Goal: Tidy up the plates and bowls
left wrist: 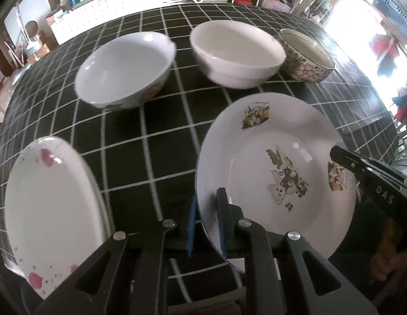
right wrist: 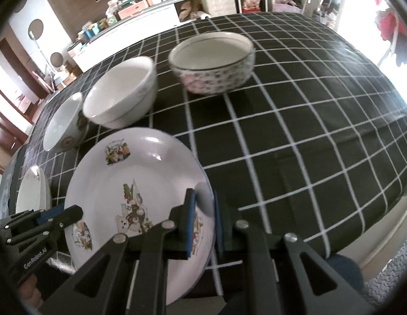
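A white plate with bear pictures (left wrist: 277,173) is tilted above the black checked tablecloth (left wrist: 156,136). My left gripper (left wrist: 206,223) is shut on its left rim. My right gripper (right wrist: 203,223) is shut on its right rim; the plate also shows in the right wrist view (right wrist: 130,197). The right gripper shows in the left wrist view (left wrist: 366,170), and the left gripper in the right wrist view (right wrist: 46,220). A white plate with pink flowers (left wrist: 48,210) lies at the left. Three bowls stand behind: a picture bowl (left wrist: 124,68), a plain white bowl (left wrist: 237,52) and a flowered bowl (left wrist: 305,55).
The same bowls show in the right wrist view: the flowered bowl (right wrist: 214,63), the white bowl (right wrist: 122,92), the picture bowl (right wrist: 64,123). The tablecloth (right wrist: 308,131) stretches to the right. Shelves and a white counter (left wrist: 111,8) stand beyond the table's far edge.
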Tool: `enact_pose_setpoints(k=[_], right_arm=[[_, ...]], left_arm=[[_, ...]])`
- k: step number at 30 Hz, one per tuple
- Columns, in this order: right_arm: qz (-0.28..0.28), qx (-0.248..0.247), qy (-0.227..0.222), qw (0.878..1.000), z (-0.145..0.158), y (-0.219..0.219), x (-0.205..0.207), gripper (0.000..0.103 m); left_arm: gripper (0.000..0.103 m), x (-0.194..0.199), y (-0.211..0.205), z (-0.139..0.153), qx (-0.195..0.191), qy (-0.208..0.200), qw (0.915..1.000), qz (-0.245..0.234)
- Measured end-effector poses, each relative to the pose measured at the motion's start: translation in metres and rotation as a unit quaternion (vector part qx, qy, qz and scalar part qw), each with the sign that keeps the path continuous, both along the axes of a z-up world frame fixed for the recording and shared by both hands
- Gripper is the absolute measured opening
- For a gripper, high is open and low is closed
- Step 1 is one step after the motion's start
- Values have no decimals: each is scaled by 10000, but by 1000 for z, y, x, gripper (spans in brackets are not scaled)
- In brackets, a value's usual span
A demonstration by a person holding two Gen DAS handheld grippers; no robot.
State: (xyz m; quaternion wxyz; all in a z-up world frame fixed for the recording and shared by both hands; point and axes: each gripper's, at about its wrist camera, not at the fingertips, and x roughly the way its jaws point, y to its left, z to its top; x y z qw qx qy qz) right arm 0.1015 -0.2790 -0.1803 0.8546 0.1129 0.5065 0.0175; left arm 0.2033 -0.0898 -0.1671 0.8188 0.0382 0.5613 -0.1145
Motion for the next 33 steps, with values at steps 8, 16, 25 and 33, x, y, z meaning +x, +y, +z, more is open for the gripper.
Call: enact_pose_setpoints(k=[8,16,25,33], right_arm=[[159,-94,-15,9998,-2,13,7,18],[181,-117,13,9998,-4,15,8,19],[149,-52,51,9999,-5,17,8,21],[52,146,60,9999,-3,12,5,21]], left_arm=[[13,-7,20,-1,-7,-1,9999,157],[14,-7,21,-2,85,-30,9999,112],[14,-4,19,-1,84,6,9998,154],[14,-4,20,13,57,-91,9998,163]])
